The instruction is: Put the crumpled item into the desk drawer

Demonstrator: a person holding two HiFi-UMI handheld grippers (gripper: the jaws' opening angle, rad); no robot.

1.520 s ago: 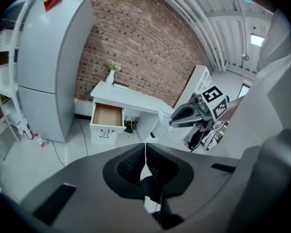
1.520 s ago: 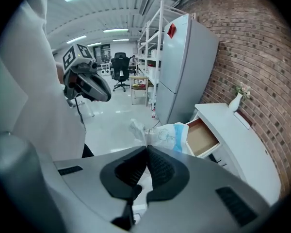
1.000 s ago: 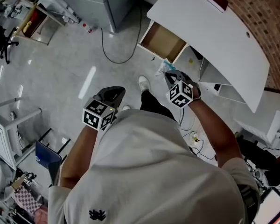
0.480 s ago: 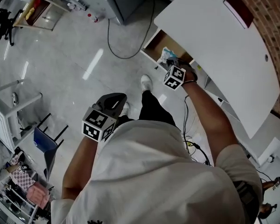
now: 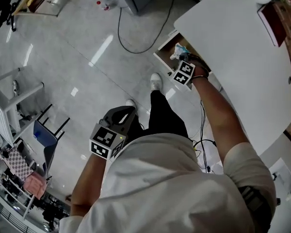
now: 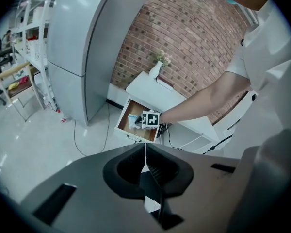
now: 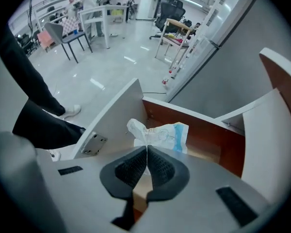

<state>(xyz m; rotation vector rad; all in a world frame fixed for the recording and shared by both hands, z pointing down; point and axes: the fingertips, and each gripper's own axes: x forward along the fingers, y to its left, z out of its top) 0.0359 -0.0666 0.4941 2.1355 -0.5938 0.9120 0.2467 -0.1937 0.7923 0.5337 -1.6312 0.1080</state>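
Closest to the body, the left gripper [image 5: 127,112] hangs low by the person's white shirt, its 2 jaws pressed together with nothing between them. Farther out, the right arm stretches forward and the right gripper [image 7: 146,147] has its 2 jaws clamped on the crumpled item [image 7: 161,134], a white wrapper with a pale blue edge pinched by 1 twisted corner. The item is held over the open desk drawer [image 7: 206,126], in front of its brown wooden inner wall; whether it touches the drawer bottom cannot be told. The drawer juts from under the white desk [image 5: 233,57], on whose far end stands a white vase [image 6: 155,70] with flowers. Beyond, a black cable [image 5: 136,48] loops across the glossy grey floor [image 5: 72,62].
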